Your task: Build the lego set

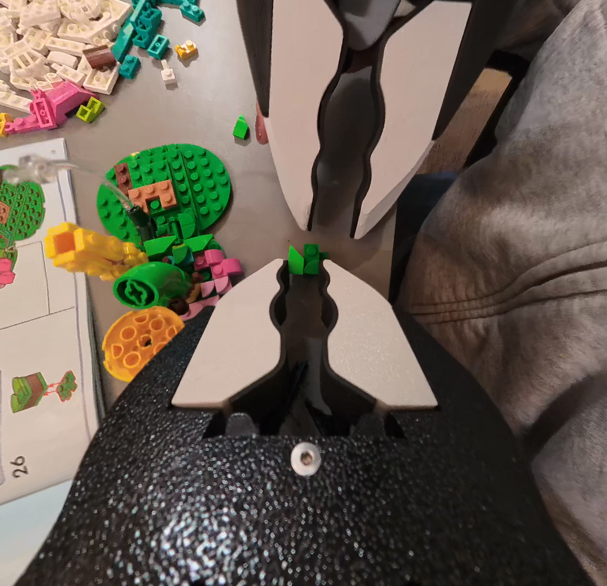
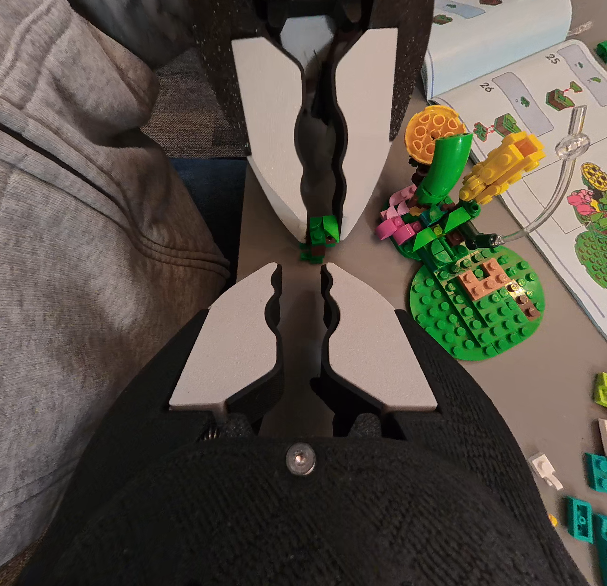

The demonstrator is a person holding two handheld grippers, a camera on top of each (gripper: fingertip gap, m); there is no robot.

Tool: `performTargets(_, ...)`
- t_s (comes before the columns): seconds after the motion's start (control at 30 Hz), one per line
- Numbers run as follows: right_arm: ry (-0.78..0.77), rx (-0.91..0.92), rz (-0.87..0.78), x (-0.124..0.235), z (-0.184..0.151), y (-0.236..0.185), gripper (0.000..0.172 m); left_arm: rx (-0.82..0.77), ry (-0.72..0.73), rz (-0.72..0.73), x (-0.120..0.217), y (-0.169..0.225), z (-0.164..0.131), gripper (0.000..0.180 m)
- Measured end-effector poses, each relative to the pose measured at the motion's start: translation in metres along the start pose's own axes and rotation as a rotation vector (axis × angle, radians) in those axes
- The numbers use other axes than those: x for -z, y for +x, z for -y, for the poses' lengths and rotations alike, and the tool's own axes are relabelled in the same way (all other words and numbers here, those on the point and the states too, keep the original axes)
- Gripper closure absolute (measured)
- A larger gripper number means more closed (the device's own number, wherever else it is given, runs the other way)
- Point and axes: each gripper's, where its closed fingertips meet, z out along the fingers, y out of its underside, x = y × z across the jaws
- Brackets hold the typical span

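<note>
My left gripper (image 1: 303, 265) is shut on a small green brick cluster (image 1: 306, 259) made of leaf-shaped slopes and a studded piece. In the right wrist view the same cluster (image 2: 320, 238) sits between the left gripper's fingertips (image 2: 323, 232), with a brown part on its underside. My right gripper (image 2: 300, 269) is open and empty. Its tips face the cluster a short way off, without touching it. It also shows in the left wrist view (image 1: 331, 230), tips apart, just beyond the cluster.
A round green baseplate (image 1: 197, 176) carries a flower model with yellow (image 1: 88, 248), pink and orange parts. An open instruction booklet (image 1: 33, 307) lies beside it. Piles of white and teal bricks (image 1: 65, 28) and a loose green slope (image 1: 241, 128) lie on the grey table. A person's grey clothing (image 1: 509, 242) is at the table edge.
</note>
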Motion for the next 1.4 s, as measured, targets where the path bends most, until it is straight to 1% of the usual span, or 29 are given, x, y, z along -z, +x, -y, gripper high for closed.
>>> performTargets(0.1,-0.003,0.002,-0.001,0.0003,0.0006,-0.0011,0.150,-0.034,-0.059,0.011,-0.0005,0.0002,0.0007,0.164)
performTargets(0.2,-0.015,0.004,-0.010,-0.0014,-0.0009,-0.0003,0.151,-0.033,-0.101,0.006,-0.0005,0.0004,0.0002,0.164)
performTargets(0.37,0.028,-0.015,-0.025,-0.0006,0.0043,0.0043,0.158,-0.049,-0.154,0.000,0.0002,0.0004,-0.0006,0.164)
performTargets(0.47,0.062,-0.026,-0.022,0.0007,0.0087,0.0044,0.160,-0.063,-0.173,0.000,0.0002,0.0004,-0.0005,0.164)
performTargets(0.67,0.061,-0.021,-0.038,-0.0048,0.0076,0.0055,0.160,-0.074,-0.196,-0.008,0.0000,0.0011,-0.0004,0.164)
performTargets(0.77,0.068,-0.003,-0.060,-0.0050,0.0075,0.0072,0.165,-0.076,-0.205,-0.010,-0.0001,0.0013,-0.0005,0.164)
performTargets(0.97,0.069,0.018,-0.063,-0.0050,0.0061,0.0077,0.165,-0.087,-0.228,-0.016,-0.0007,0.0017,-0.0002,0.164)
performTargets(1.2,0.076,0.013,-0.049,-0.0051,0.0038,0.0076,0.165,-0.115,-0.310,-0.018,-0.0017,0.0020,-0.0003,0.164)
performTargets(1.4,0.082,0.019,-0.049,-0.0057,0.0034,0.0080,0.165,-0.100,-0.325,-0.020,-0.0022,0.0020,-0.0004,0.164)
